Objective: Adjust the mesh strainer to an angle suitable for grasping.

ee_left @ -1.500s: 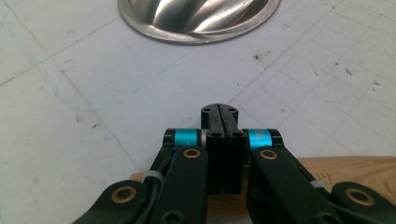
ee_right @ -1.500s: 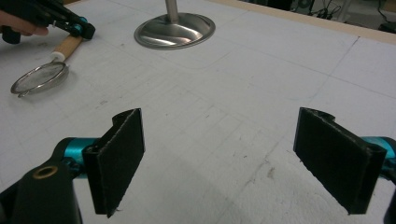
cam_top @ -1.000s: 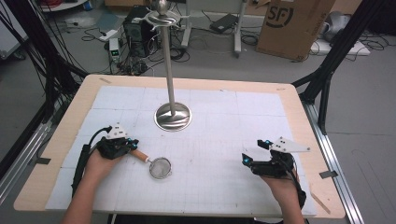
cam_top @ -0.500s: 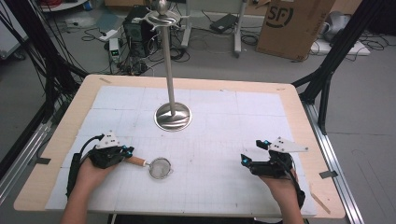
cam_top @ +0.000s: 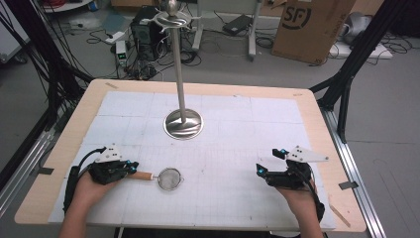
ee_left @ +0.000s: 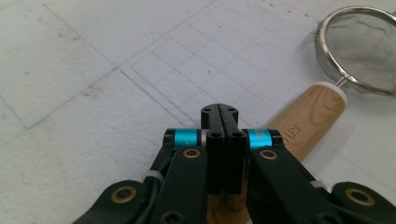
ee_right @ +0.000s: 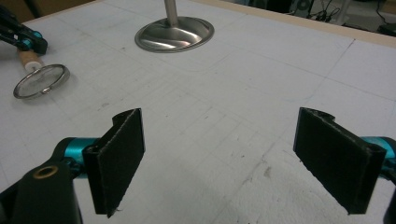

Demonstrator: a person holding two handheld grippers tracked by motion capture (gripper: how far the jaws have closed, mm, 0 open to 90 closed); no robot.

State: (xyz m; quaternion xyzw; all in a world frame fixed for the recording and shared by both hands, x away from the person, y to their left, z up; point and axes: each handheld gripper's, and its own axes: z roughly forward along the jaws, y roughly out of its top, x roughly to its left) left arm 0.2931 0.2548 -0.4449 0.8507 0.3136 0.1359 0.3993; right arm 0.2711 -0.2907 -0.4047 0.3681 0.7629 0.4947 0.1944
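A small mesh strainer [cam_top: 170, 178] with a wooden handle [cam_top: 142, 175] lies flat on the white mat, front left. My left gripper [cam_top: 132, 168] sits at the handle's outer end. In the left gripper view its jaws are pressed together [ee_left: 219, 109] with nothing between them, and the handle [ee_left: 308, 116] passes underneath and to the right toward the strainer rim [ee_left: 359, 51]. My right gripper [cam_top: 270, 161] rests at the front right with its jaws wide apart [ee_right: 233, 154] over bare mat. The strainer [ee_right: 41, 80] lies far off to its left.
A steel stand with a round base [cam_top: 183, 124] and a tall pole [cam_top: 178, 64] topped by hooks rises at the table's middle back; its base [ee_right: 173, 33] is ahead of the right gripper. The white gridded mat [cam_top: 237, 148] covers the wooden table.
My left hand and gripper have drawn back toward the front left along the handle. The strainer and the right gripper have stayed put.
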